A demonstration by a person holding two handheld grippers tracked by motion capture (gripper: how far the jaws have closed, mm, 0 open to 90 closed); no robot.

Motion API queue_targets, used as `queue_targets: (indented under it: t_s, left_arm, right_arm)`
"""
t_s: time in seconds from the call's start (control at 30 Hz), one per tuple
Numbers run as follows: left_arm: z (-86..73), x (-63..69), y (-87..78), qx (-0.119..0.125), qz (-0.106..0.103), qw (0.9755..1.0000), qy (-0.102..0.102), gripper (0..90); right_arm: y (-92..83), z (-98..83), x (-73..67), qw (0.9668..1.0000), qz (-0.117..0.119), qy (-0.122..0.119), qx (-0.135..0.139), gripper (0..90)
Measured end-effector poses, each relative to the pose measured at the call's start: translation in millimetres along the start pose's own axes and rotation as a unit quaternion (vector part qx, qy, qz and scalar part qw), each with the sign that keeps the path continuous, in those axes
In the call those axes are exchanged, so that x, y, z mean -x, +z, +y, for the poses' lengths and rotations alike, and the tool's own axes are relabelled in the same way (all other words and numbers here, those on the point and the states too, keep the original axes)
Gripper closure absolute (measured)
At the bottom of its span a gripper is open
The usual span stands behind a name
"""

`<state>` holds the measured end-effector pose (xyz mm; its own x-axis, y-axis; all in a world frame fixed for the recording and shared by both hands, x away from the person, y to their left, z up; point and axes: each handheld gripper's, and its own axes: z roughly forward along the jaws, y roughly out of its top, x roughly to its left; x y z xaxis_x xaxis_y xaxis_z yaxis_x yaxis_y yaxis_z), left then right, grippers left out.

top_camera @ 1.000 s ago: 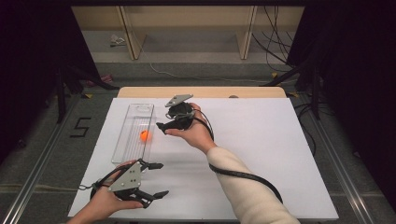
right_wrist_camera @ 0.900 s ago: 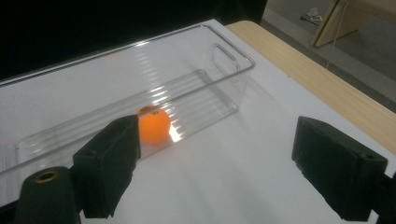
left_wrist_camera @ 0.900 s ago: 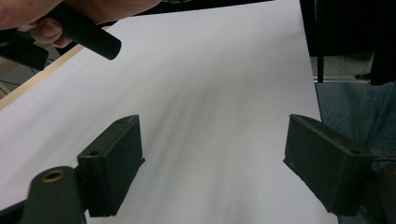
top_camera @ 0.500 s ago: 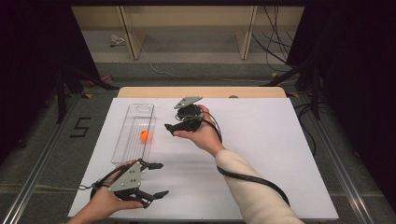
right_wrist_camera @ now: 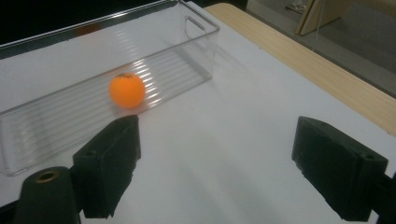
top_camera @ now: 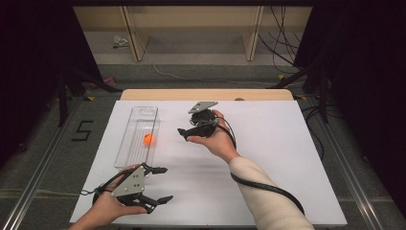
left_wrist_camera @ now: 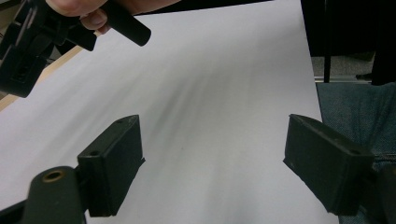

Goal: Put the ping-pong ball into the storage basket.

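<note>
1. The fingers (right_wrist_camera: 345, 175) of the right gripper (top_camera: 184, 132) stood spread wide with nothing between them, aimed at the clear tray from just beside its long wall
2. The left gripper (top_camera: 163, 184) rested near the front edge of the counter (top_camera: 268, 158), its fingers (left_wrist_camera: 114, 163) likewise wide apart and empty, with bare white surface ahead of them
3. The orange ball (top_camera: 149, 139) lay inside the clear tray (top_camera: 143, 112), on its ribbed floor, roughly midway along its length and nearer the wall that faced the right gripper; in the right gripper view the ball (right_wrist_camera: 126, 90) sat free, touched by neither gripper
4. Judged from this layout, the placing appeared done: the ball was in the tray and both grippers were apart from it, so little seemed left beyond drawing the right hand (top_camera: 218, 141) away from the tray
5. If instead the ball was meant to come out, the pick had not begun, since no fingers were inside the tray
6. Count: one orange ball, one clear tray, two grippers, each held in a hand; the white counter carried no other loose things that I could make out
</note>
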<state>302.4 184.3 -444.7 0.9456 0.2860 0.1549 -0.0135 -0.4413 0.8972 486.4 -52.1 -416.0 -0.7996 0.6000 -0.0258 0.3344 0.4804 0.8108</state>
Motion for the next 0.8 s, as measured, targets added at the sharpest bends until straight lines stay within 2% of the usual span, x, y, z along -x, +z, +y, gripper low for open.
queue_targets:
  t_s: [0.33,0.8]
  left_arm:
    - [-0.1,0.3,0.3,-0.001,-0.001,1.0000,0.001,19.0]
    - [-0.3,0.0,0.1,-0.001,0.001,1.0000,0.000,19.0]
  right_arm:
    - [-8.4,-12.7,7.2,0.9999,-0.007,0.009,-0.002,16.3]
    - [-31.6,-34.1,22.6,0.9994,-0.025,0.025,0.002,16.3]
